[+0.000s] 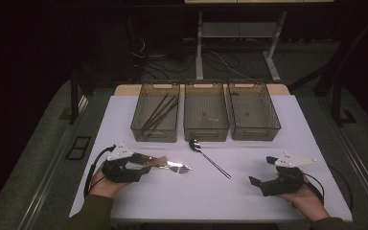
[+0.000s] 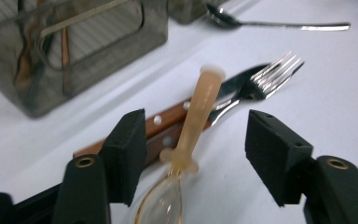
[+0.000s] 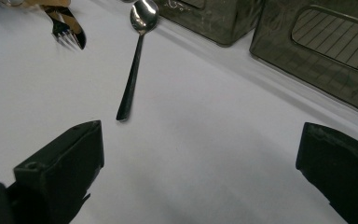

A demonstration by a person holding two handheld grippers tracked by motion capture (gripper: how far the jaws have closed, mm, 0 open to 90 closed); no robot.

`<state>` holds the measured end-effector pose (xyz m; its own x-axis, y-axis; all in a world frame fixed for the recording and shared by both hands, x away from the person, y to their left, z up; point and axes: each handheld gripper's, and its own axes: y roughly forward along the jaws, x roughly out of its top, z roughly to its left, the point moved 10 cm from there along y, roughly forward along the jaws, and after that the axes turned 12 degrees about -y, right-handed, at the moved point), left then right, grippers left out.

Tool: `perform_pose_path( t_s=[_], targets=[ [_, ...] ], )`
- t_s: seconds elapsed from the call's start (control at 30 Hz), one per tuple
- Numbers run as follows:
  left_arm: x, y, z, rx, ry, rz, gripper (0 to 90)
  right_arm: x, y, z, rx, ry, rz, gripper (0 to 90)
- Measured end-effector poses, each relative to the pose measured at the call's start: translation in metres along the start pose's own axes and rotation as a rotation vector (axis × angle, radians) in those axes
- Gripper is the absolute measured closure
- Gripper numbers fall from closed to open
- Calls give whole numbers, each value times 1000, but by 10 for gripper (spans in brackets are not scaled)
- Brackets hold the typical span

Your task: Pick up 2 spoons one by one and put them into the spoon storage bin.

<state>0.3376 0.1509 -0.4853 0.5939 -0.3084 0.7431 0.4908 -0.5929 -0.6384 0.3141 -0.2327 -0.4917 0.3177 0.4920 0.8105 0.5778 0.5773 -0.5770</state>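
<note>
sorting looks barely begun: chopsticks [image 1: 159,114] sit in the left bin [image 1: 141,128], while your left hand-held gripper [image 2: 193,154], half spread, straddles an amber spoon [image 2: 196,119] lying over the knife [image 2: 168,128] and fork [image 2: 265,79] on the desk [image 1: 201,191], and your right hand-held gripper [image 3: 200,177] waits wide open.

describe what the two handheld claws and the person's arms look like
Both claws are black. The left claw and right claw each carry a pale grey three-cornered plate on top and trail a black cable beside the hand. Close up, the jaws end in blocky black pads, with brass-coloured rings at the screw holes. The person's sleeves are dark olive green.
</note>
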Motion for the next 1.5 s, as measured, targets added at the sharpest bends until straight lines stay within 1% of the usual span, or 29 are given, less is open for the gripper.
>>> perform_pose_path(
  t_s=[0.03, 0.07, 0.17, 0.23, 0.3, 0.47, 0.57, 0.63, 0.73, 0.8, 0.9, 1.03, 1.1, 1.17, 1.2, 1.3, 1.4, 1.5],
  targets=[
    [-2, 0, 3, 1, 3, 10, 411, 0, 0, 0, -1, 0, 1, 10],
    [-3, 0, 3, 3, -6, 9, 423, 0, 1, 0, -1, -1, 2, 10],
    [-3, 0, 7, 9, -10, 6, 449, 0, 1, 0, -1, -1, 4, 9],
    [-1, 1, 8, 2, -12, -3, 469, 0, 1, 0, -1, -5, 2, 10],
    [-1, 3, 9, -2, -4, 5, 487, 0, 1, 0, 0, -3, 3, 9],
    [-3, 9, 7, -26, -8, 23, 525, -1, 0, 1, 2, -4, 4, 9],
    [-3, 11, 6, -31, 3, 34, 541, 0, 1, 0, 2, -5, 1, 10],
    [-2, 12, 5, -40, -1, 30, 556, 0, 1, 1, 2, -4, 4, 10],
    [-1, 15, 5, -46, 10, 28, 587, 0, 2, 1, 2, -2, 6, 10],
    [1, 18, 4, -57, 12, 22, 602, -1, 1, 1, 2, -4, 6, 9],
    [5, 23, 2, -68, 26, 19, 609, -1, 2, 0, 1, -4, 5, 9],
    [13, 29, -4, -89, 29, 6, 613, -1, 2, 1, 1, -4, 6, 9],
    [15, 32, -7, -97, 34, 11, 613, -1, 2, 0, 1, -5, 6, 10],
    [18, 34, -11, -120, 23, 11, 612, -1, 2, 0, 1, -5, 5, 10],
    [19, 35, -12, -125, 19, 10, 612, -1, 2, 0, 1, -4, 7, 9],
    [22, 39, -15, -127, 24, 11, 612, -1, 2, 0, 2, -3, 7, 10],
    [22, 43, -15, -122, 33, 27, 611, -1, 2, 0, 2, -3, 8, 9],
    [23, 47, -15, -122, 35, 31, 610, -1, 2, 0, 1, -2, 8, 10]
  ],
)
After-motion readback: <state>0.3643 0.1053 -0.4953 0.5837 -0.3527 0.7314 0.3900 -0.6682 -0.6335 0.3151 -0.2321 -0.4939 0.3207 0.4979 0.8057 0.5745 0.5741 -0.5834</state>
